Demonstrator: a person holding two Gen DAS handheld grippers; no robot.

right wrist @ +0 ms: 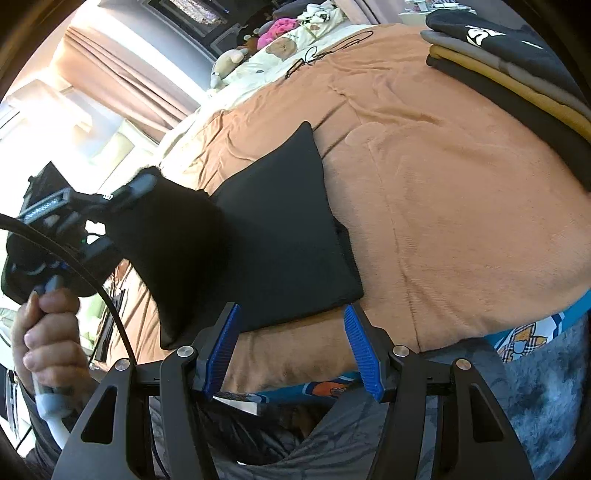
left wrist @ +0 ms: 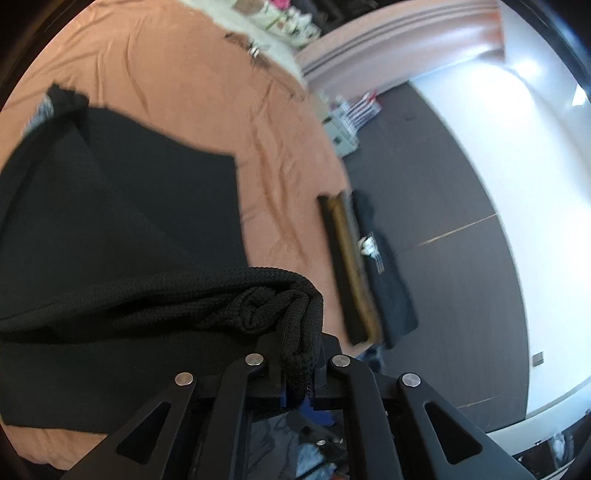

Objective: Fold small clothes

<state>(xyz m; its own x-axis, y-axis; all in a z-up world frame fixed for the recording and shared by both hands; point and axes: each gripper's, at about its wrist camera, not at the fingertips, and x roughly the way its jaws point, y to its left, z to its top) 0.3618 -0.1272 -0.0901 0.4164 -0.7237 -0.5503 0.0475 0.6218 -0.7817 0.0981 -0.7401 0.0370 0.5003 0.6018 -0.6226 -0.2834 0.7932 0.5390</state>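
The left tongs [left wrist: 300,363] gripped a black knit garment [left wrist: 155,295] over the bed [left wrist: 192,92]. The right tongs [right wrist: 291,349] stood half open, empty.

This is a bedroom in a home, with a big bed [right wrist: 461,206] under an orange-brown blanket, soft toys [right wrist: 273,29] by the pillow end, curtains [right wrist: 122,70] and folded clothes [right wrist: 517,70].

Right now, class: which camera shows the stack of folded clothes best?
The right wrist view: the stack is sharp there, its black, grey and mustard layers distinct. The left wrist view shows it blurred, at the bed's edge.
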